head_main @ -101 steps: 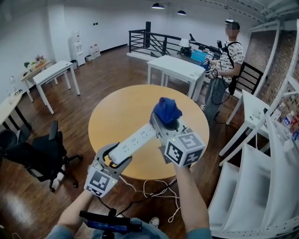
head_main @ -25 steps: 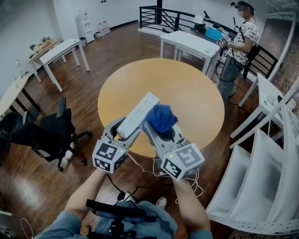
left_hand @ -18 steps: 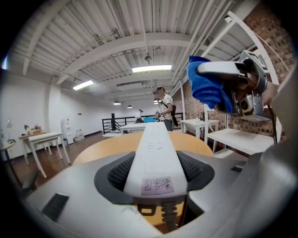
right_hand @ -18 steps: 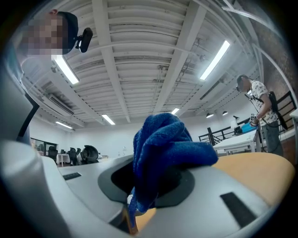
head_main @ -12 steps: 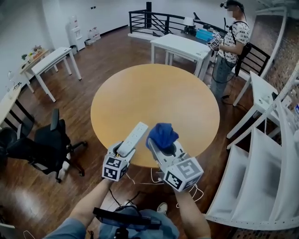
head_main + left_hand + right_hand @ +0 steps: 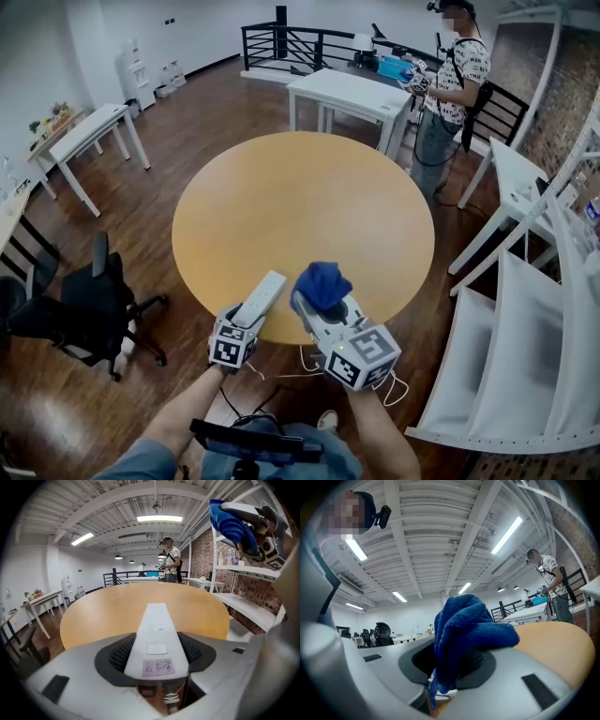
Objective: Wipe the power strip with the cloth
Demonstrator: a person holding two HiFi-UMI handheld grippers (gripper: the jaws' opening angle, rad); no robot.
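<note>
1. Round bench (image 6: 309, 187): top bare, both grippers at its near edge.
2. White shelving (image 6: 534, 309) close on the right; black chair (image 6: 94, 300) on the left.
3. Left gripper (image 6: 242, 328): jaws clamped on one end of the power strip (image 6: 260, 298), which juts over the bench edge.
4. Right gripper (image 6: 317, 307): jaws pinching the bunched blue cloth (image 6: 322, 281), beside the strip, apart.

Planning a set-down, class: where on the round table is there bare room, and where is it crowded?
The round table is bare from its middle to the far rim. Only the near rim is crowded: the left hand-held gripper holds the power strip there, the right hand-held gripper the cloth.
</note>
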